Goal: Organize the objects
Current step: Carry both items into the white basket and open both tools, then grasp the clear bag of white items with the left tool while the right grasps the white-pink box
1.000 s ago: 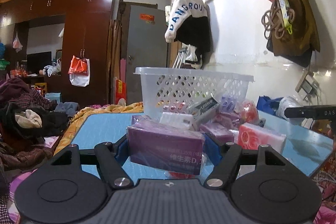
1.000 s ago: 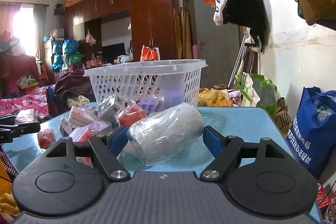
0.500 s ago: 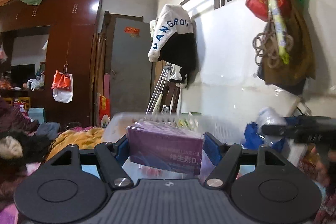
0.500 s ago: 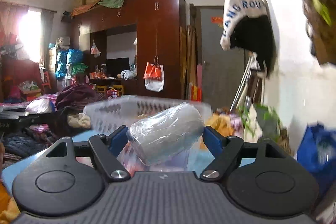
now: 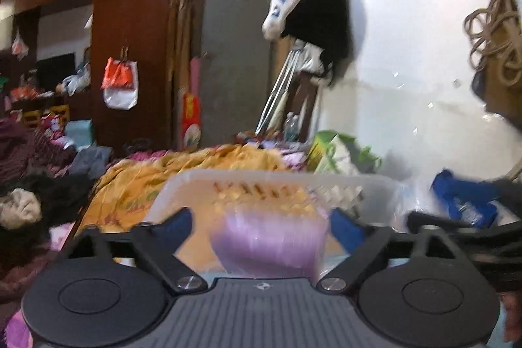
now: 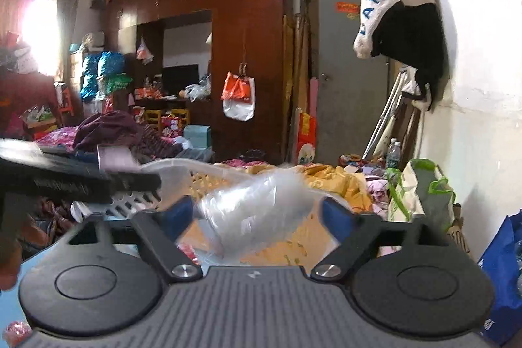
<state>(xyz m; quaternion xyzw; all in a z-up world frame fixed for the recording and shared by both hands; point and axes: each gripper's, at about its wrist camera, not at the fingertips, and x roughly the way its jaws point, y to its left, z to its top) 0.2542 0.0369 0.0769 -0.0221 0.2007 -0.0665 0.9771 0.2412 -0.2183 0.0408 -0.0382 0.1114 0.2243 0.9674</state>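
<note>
My left gripper [image 5: 261, 225] is open over the white plastic basket [image 5: 280, 180]. A purple box [image 5: 270, 245], motion-blurred, sits loose between its spread blue fingers, apart from both pads. My right gripper [image 6: 257, 214] is also open above the basket [image 6: 182, 167]; a clear plastic-wrapped roll [image 6: 254, 207], blurred, lies between its fingers with gaps on each side. The left gripper [image 6: 81, 181] shows as a dark bar at the left of the right wrist view.
A blue table [image 6: 9, 292] lies under the basket. A blue bag [image 6: 502, 263] stands at the right, a green-trimmed bag [image 6: 424, 194] beyond it by the white wall. Yellow bedding [image 5: 182, 175] and clothes piles lie behind the basket.
Both grippers rose from the table to above the basket, then their fingers spread. The purple box and the plastic-wrapped roll are now loose and blurred between the fingers.
</note>
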